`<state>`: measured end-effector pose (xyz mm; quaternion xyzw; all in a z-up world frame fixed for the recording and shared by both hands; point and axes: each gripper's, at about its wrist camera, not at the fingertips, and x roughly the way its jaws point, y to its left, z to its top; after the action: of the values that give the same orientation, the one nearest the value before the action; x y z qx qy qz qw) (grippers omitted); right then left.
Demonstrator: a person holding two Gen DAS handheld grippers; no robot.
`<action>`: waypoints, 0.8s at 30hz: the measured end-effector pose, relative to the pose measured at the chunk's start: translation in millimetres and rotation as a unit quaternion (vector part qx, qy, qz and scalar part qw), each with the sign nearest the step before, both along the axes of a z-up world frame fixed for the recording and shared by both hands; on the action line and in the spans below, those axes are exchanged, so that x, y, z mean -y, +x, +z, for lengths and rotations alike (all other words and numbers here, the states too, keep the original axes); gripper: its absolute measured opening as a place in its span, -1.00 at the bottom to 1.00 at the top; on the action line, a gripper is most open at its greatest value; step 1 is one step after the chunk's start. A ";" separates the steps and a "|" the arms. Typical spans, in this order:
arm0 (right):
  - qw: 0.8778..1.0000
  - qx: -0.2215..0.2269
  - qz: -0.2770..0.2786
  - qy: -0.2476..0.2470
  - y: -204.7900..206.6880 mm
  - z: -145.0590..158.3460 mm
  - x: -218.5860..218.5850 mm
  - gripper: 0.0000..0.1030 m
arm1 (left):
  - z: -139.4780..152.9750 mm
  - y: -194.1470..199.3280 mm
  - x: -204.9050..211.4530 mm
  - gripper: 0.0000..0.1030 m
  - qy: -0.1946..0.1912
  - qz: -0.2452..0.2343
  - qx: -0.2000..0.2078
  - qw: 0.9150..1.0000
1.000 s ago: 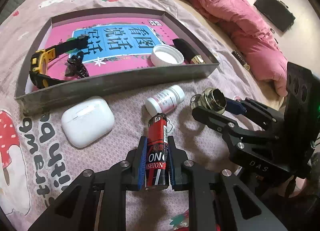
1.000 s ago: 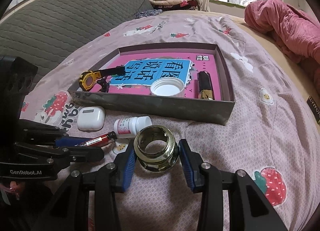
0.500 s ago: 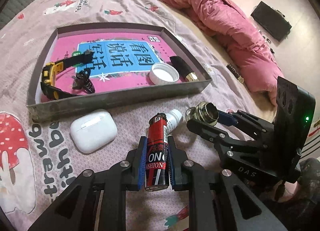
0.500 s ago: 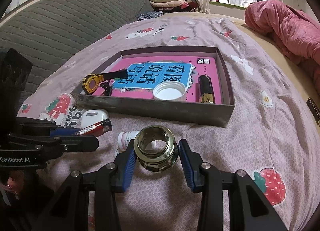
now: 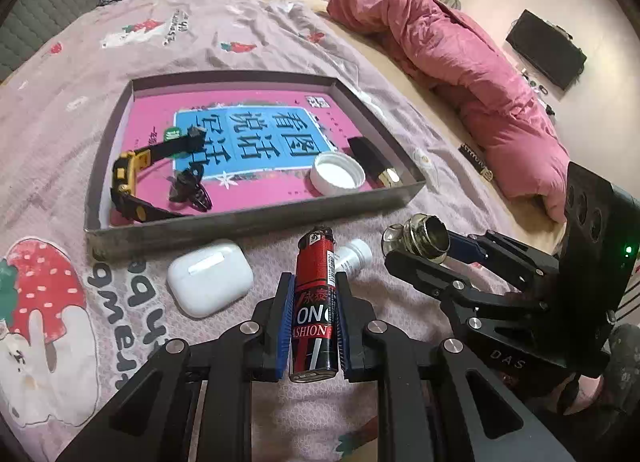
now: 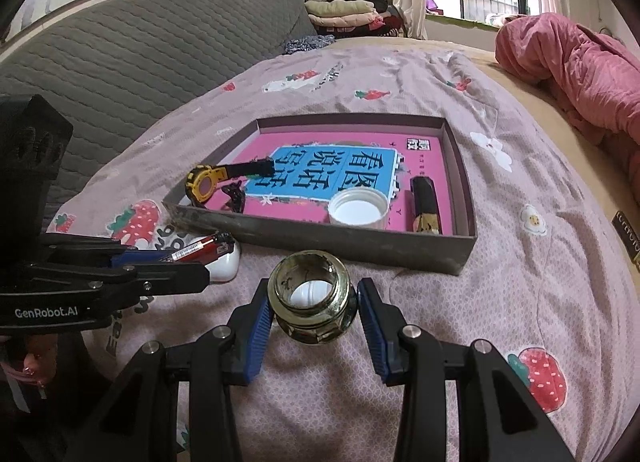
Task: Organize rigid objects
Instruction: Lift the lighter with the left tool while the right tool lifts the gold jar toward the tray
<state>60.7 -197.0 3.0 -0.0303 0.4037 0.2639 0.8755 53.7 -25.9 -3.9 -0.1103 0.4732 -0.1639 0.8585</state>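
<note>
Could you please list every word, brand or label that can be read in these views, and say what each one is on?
"ON" and "ASHION": red lighter held in the left gripper; its small print is unreadable.
"看图说话": pink book lying in the tray, seen upside down; its smaller print is too small.
"GenRobot.AI": body of the left gripper, in the right wrist view.
"DAS": body of the right gripper, in the left wrist view.
Bedsheet lettering: partly covered, not readable as a word.

Ahead of me the tray (image 5: 256, 218) shows its near wall. Inside, pink floor lies open between the hair clip (image 5: 188, 190) and white cap (image 5: 338, 180); the watch (image 5: 132, 178) fills the tray's left end, a dark case (image 5: 374, 160) its right wall.
</note>
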 end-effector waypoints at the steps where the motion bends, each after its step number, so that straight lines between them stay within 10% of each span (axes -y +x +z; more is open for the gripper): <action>1: 1.000 0.001 0.000 0.001 0.1 2.0 0.0 -0.18 | 1.5 0.4 -0.5 -0.64 0.001 0.002 0.002 1.000; 24: 0.999 0.044 -0.011 0.019 3.5 44.1 -3.0 -0.18 | 51.8 -1.6 -9.0 -0.64 0.043 0.046 0.067 0.996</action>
<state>64.2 -194.0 47.1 -0.0211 0.3605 0.2603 0.8955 52.1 -17.0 47.9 -0.0836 0.4155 -0.1105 0.8990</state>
